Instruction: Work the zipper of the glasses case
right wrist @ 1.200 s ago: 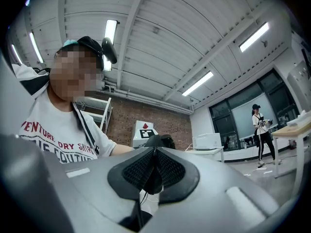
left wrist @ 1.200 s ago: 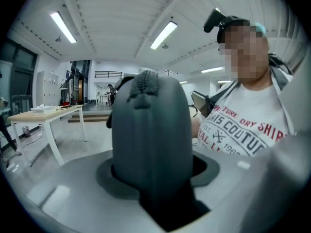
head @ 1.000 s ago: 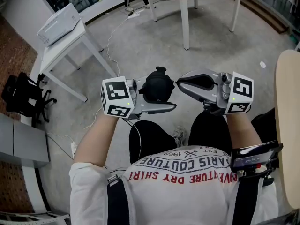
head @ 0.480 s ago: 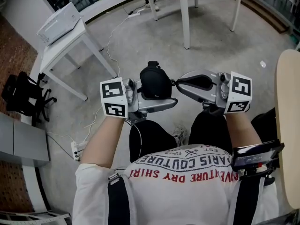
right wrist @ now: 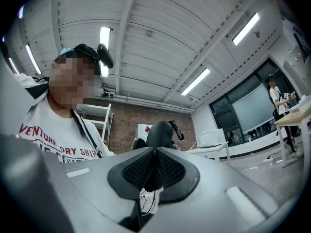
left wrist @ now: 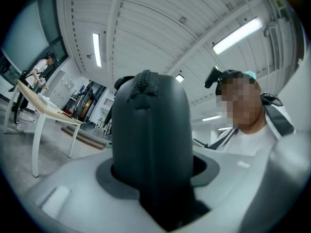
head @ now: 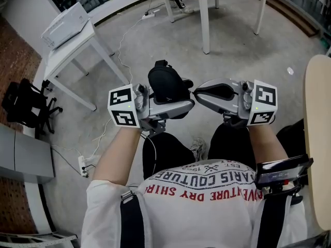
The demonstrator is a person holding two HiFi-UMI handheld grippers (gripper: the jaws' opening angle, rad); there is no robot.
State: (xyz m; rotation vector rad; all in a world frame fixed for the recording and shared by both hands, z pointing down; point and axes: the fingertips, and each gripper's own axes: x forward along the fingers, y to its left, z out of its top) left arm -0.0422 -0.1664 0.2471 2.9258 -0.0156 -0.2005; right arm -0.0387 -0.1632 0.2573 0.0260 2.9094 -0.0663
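**Head view:** The case (head: 165, 84) is held over the person's lap, above the floor, clamped in the left gripper (head: 181, 103). It is a dark, rounded pouch. Its long axis runs from the jaws toward the far side, leaning a little left. The right gripper (head: 199, 93) points in from the right. Its tips sit just beside the case's right flank and near end, and this view does not settle whether they touch it. Since the left gripper is already holding the case, the right one is the free tool for the zipper.

**Left gripper view:** The left gripper (left wrist: 155, 176) grasps the case (left wrist: 150, 144), with its 2 pads pressed on the lower sides. The case stands up along the jaws. The zipper (left wrist: 143, 89) shows as a ridge of teeth climbing over its top end, and it looks closed there. Nothing of the inside can be seen, so what the case holds is unknown.

**Right gripper view:** The right gripper (right wrist: 154, 171) is clenched, its pads meeting along their top edge with nothing clearly pinched between them. The case (right wrist: 159, 134) rises straight ahead beyond the tips, with a small dark loop (right wrist: 178, 129) sticking out at its upper right. To take the pull, the jaws would likely have to part first and then move forward to that top end.
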